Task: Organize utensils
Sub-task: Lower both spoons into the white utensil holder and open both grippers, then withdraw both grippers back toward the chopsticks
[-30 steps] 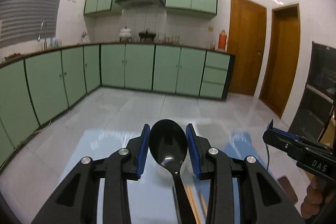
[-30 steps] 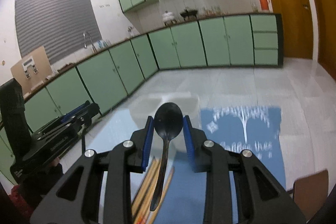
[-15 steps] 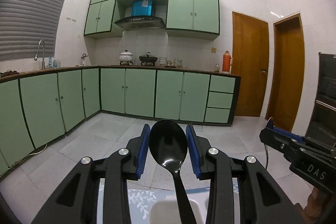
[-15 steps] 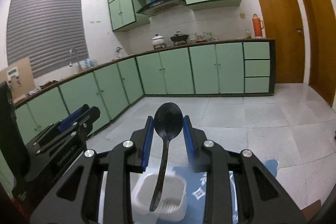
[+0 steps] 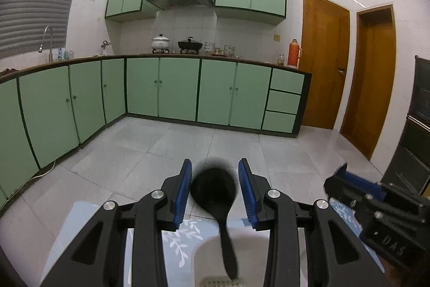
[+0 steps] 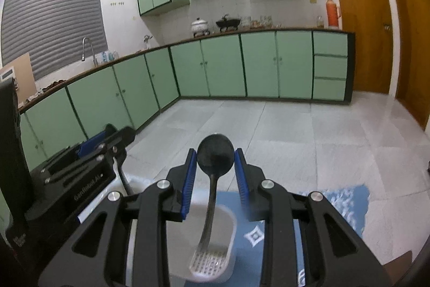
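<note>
Both the left gripper (image 5: 215, 190) and the right gripper (image 6: 213, 174) pinch a black spoon (image 5: 213, 191) by its bowl, handles over the white holder (image 6: 215, 241) at 6 o'clock, so no spoon is dropped in yet.

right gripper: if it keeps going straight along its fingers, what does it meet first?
Probably the white holder just below and ahead of the right gripper: the handle of the black spoon it grips already points into the holder's mouth. Depth is unclear; aimed slightly higher, only floor lies beyond.

Two black spoons (image 5: 213, 188) (image 6: 215, 155) stand bowl-up, handles angled down into a white perforated utensil holder (image 6: 212, 264) on a blue patterned mat (image 6: 346, 203).
</note>
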`<state>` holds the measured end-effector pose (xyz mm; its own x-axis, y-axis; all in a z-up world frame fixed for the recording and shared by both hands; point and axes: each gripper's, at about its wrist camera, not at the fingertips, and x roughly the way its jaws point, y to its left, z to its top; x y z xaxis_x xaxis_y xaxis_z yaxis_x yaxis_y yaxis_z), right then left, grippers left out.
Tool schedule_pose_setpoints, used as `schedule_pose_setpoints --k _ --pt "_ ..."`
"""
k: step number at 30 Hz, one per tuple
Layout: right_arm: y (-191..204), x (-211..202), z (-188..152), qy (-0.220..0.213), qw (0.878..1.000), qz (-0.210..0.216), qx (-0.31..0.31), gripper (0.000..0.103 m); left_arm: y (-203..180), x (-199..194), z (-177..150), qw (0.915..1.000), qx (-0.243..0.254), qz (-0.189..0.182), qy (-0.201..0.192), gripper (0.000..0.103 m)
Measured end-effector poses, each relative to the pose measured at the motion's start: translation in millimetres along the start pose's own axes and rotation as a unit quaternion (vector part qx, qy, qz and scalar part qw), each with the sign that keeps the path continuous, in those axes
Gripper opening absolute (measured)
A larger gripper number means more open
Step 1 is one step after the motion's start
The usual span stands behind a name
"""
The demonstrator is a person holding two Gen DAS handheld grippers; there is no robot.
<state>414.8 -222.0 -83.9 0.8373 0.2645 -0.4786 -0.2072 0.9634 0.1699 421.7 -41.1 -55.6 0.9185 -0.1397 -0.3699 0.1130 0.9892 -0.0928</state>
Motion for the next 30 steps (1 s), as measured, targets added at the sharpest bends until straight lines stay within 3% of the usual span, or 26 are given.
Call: schedule_pose_setpoints --k 5,13,22,30 --pt "-0.7 -10.6 -6.8 0.004 1.000 0.003 0.007 0.031 -0.4 -11.6 -3.3 1.0000 0.004 0.000 0.000 0.043" --pt "-6.1 -77.6 -33.0 -0.013 0.999 -0.009 0.029 0.063 0.7 -71.8 -7.8 0.9998 0.018 0.008 0.000 0.060" --pt "10.5 -163.0 -130.2 0.026 0.998 -0.036 0.044 0.085 2.9 -163.9 -84.1 0.9980 0.023 -0.006 0.058 0.075" --pt "41.2 -200.9 -204.7 0.091 0.994 -0.027 0.055 0.086 10.9 -204.4 -154.8 0.9901 0.023 0.013 0.138 0.078"
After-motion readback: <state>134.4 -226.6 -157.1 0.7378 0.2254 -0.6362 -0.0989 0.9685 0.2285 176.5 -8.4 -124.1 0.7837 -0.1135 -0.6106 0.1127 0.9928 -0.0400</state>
